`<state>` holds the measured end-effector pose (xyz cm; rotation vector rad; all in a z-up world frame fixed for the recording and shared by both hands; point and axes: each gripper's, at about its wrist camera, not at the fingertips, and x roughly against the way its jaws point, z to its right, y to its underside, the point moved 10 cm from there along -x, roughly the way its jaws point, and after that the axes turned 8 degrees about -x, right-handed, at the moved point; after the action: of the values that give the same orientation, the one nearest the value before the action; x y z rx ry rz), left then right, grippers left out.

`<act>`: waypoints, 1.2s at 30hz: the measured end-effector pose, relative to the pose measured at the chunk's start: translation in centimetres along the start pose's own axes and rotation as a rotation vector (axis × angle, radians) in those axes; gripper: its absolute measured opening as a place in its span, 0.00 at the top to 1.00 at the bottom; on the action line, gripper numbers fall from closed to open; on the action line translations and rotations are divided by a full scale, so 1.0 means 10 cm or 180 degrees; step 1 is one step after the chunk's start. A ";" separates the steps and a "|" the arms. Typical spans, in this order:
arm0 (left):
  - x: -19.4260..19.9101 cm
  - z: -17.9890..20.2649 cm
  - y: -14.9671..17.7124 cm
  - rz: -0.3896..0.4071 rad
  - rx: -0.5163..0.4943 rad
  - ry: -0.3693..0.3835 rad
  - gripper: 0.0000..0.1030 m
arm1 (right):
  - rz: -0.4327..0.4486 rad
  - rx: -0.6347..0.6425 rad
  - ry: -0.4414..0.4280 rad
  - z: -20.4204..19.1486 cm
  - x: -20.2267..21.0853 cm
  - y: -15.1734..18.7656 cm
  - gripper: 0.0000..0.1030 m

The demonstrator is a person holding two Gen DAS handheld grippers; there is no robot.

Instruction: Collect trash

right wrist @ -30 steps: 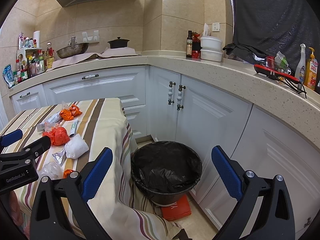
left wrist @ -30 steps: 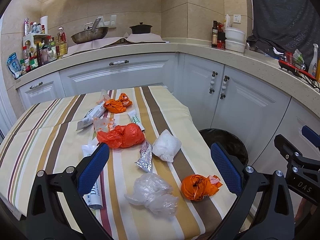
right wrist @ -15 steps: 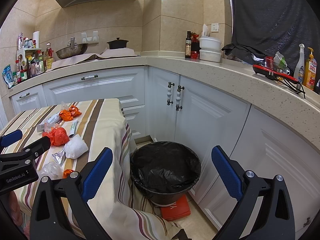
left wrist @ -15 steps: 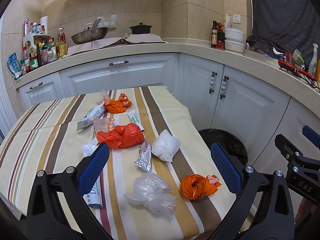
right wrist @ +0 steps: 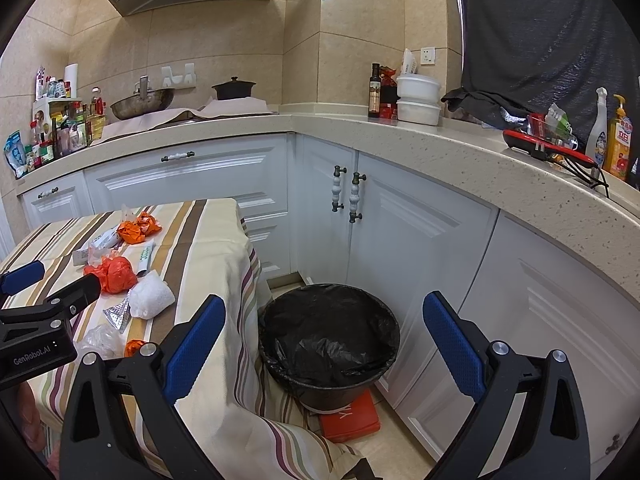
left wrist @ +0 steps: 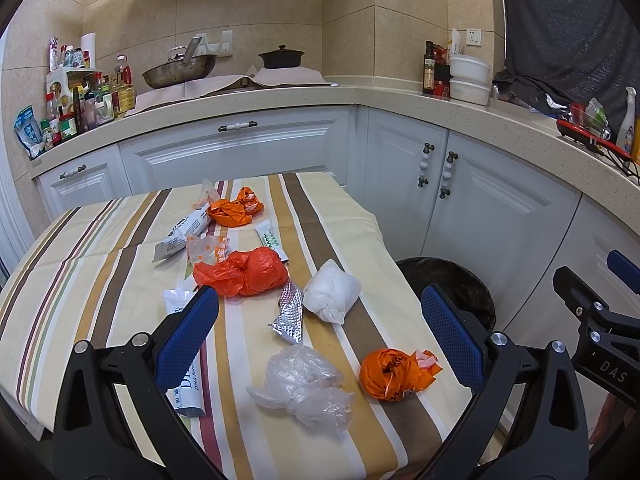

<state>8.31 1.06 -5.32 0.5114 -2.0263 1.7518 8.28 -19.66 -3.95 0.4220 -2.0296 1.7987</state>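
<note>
Both my grippers hung wide open, empty: left gripper (left wrist: 320,340), right gripper (right wrist: 324,340). Nothing collected yet, I judged. Next: close the left on the clear bag (left wrist: 304,384) just below its jaws, then carry to the bin (right wrist: 328,336) between my right jaws.

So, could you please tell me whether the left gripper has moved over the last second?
No. The left gripper sits where it did, open above the striped table; the orange ball by the bin-side edge barely shifts in view.

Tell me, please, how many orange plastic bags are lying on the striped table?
3. One orange bag lies at the far end, a redder one mid-table, and a balled one near the front right edge. None seems hidden.
</note>
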 end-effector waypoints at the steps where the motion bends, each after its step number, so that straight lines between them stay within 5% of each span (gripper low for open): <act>1: 0.00 0.00 0.00 -0.0003 0.0002 0.0001 0.04 | 0.0000 0.0000 -0.0001 0.00 0.00 0.00 0.06; 26: 0.03 0.04 -0.01 0.0011 -0.0004 0.0009 0.04 | -0.0018 -0.0003 0.0007 0.14 0.02 -0.04 0.06; 36: 0.06 -0.36 0.25 -0.0104 0.0021 -0.0133 0.04 | -0.0142 0.0102 -0.0310 -0.31 -0.07 0.13 0.06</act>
<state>6.74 5.00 -6.61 0.5845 -2.0294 1.7431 8.51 -16.43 -5.14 0.5703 -2.0412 1.8186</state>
